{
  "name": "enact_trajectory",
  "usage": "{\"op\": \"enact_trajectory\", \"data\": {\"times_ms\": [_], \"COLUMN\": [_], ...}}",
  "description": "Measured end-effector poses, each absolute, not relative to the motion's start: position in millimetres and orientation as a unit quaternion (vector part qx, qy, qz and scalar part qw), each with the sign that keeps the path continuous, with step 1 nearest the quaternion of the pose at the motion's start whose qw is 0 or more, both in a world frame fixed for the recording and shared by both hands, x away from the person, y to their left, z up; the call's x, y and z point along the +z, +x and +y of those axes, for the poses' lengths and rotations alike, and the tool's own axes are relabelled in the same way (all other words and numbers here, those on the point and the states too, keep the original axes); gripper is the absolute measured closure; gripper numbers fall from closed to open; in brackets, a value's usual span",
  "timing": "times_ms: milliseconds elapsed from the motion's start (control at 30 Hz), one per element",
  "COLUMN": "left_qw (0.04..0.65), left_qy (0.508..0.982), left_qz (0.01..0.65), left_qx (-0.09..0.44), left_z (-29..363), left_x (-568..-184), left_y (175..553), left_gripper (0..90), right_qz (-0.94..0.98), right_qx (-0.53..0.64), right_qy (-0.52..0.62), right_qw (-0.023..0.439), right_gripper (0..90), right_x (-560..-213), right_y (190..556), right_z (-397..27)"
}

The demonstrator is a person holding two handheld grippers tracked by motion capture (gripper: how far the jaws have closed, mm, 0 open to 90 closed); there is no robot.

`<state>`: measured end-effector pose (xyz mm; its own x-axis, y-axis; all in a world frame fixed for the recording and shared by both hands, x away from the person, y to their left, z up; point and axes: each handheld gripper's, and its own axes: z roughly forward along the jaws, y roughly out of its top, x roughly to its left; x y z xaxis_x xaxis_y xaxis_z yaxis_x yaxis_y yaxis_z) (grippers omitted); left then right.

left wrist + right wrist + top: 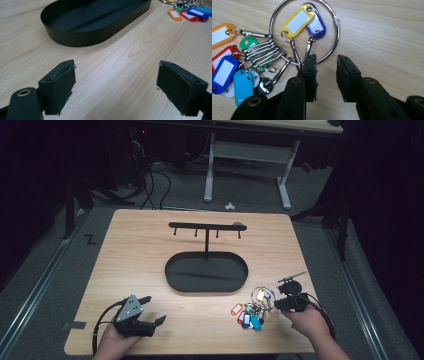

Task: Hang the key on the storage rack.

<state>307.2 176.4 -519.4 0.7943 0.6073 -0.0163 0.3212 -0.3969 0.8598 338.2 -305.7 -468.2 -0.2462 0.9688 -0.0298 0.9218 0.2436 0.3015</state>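
Observation:
A large metal key ring [336, 37] lies flat on the wooden table, carrying several clips and coloured tags, among them a yellow tag [298, 18] and a blue tag [223, 71]. My right gripper [326, 58] is open by a narrow gap, with the ring's near edge just at its fingertips and nothing pinched. In the high view the key bunch [251, 310] lies at the front right, directly left of the right gripper [276, 301]. My left gripper [154, 310] rests at the front left, and its jaws stand wide open over bare wood [116, 82].
A black stand with a hooked crossbar [206, 226] rises from an oval black tray [172, 270] at the table's middle. The tray's wall [82, 41] lies ahead of the left gripper. A desk frame and cables stand on the floor beyond the table.

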Motion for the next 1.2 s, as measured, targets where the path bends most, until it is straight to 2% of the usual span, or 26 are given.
{"op": "enact_trajectory", "data": {"times_ms": [200, 367, 500, 600, 933, 1200], "left_qw": [0.466, 0.471, 0.469, 0.467, 0.467, 0.462], "left_qy": [0.827, 0.821, 0.822, 0.824, 0.824, 0.827], "left_qz": [0.278, 0.284, 0.284, 0.283, 0.282, 0.281], "left_qx": [0.151, 0.153, 0.154, 0.151, 0.152, 0.152], "left_z": [175.0, 179.0, 180.0, 179.2, 180.7, 180.0], "left_x": [-520.2, -519.6, -519.6, -520.3, -519.7, -520.4], "left_y": [304.6, 304.9, 305.1, 304.6, 304.1, 304.4], "left_gripper": [15.8, 15.8, 15.8, 15.9, 16.0, 16.0], "right_qz": [0.774, 0.768, 0.757, 0.746, 0.729, 0.728], "right_qx": [0.091, 0.069, 0.057, 0.043, 0.026, 0.001], "right_qy": [0.62, 0.636, 0.65, 0.665, 0.683, 0.684], "right_qw": [0.09, 0.042, 0.031, 0.004, -0.029, -0.035], "right_gripper": [67.3, 68.6, 68.7, 68.7, 68.5, 69.7], "right_x": [-469.6, -472.6, -472.2, -476.4, -479.9, -485.4], "right_y": [352.6, 364.1, 371.6, 380.2, 389.8, 396.2], "right_z": [-300.5, -300.3, -300.8, -301.2, -304.1, -302.9]}}
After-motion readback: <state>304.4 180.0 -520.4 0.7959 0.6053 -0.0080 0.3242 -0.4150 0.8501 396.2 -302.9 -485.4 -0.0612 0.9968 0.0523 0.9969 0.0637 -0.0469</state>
